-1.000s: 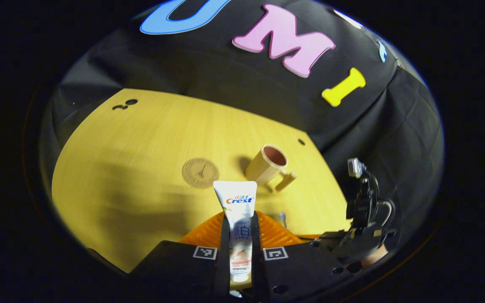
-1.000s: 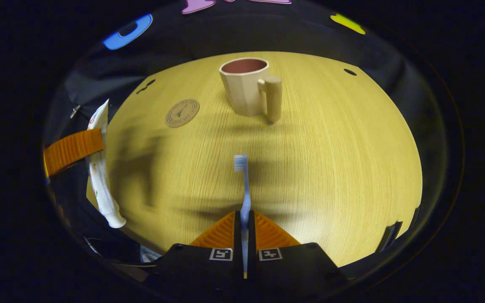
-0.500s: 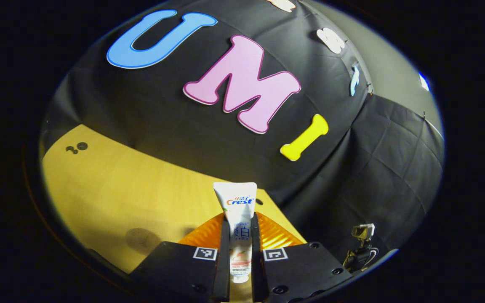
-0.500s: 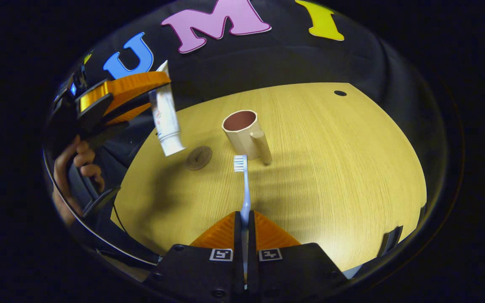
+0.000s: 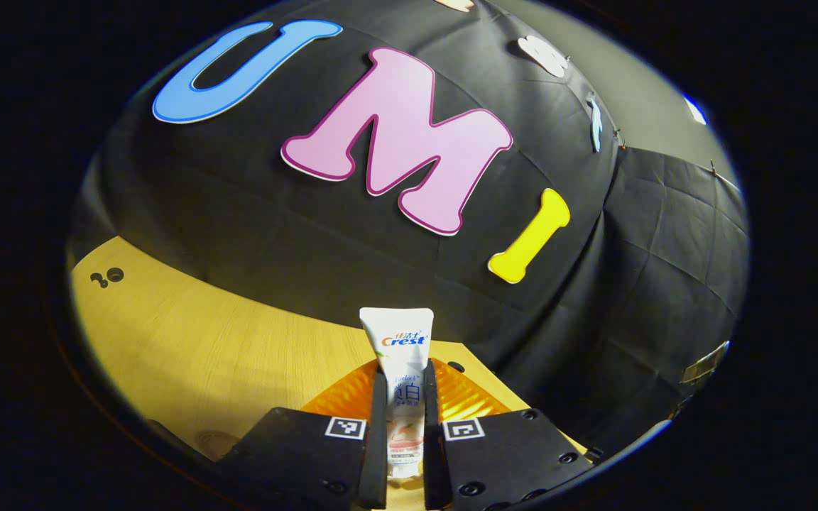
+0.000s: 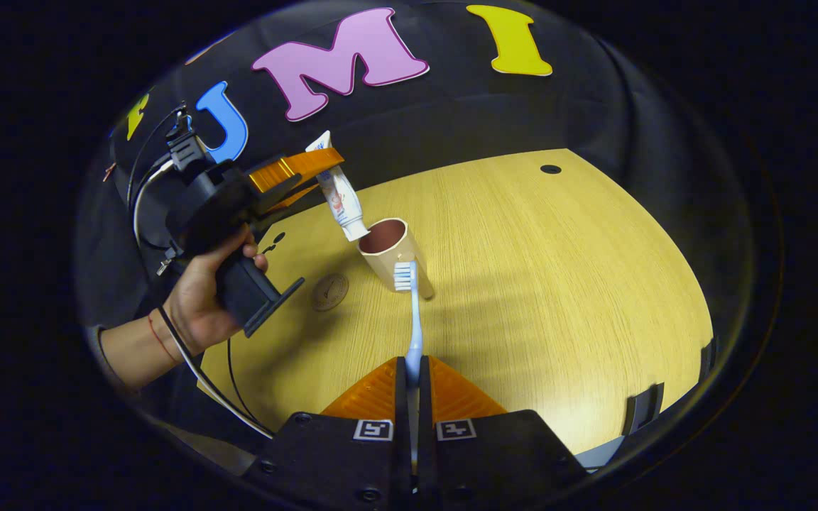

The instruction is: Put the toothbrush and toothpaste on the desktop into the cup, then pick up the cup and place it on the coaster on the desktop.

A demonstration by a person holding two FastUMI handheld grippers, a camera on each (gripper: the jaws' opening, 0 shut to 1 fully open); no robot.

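1. Left gripper view, lower centre: left claw (image 5: 402, 397) clamped on the toothpaste (image 5: 400, 355), both fingers pressing its sides, crimped flat end pointing up the frame, cap end low between the fingers.
2. Same view, lower left: yellow wooden table (image 5: 189, 341) with the booth's black cloth wall rising behind it.
3. Right gripper view, left side: a hand (image 6: 199, 305) wrapped around the left claw's handle, cables trailing down toward the lower left.
4. Upper left of centre: left claw (image 6: 317, 167) gripping the toothpaste (image 6: 341, 199) near its flat end, tube tilted, cap end down and just at the cup's rim.
5. Left of centre: round coaster (image 6: 329, 292) flat on the table (image 6: 558, 284), near the cup but apart from it.
6. Centre: cup (image 6: 388, 252) upright on the table, opening up; cannot tell whether the cap is inside the rim or only in front of it.
7. Bottom centre: right claw (image 6: 412, 372) closed on the toothbrush (image 6: 413, 319), handle pinched between both fingers, bristle head pointing up the frame and overlapping the cup's lower side.
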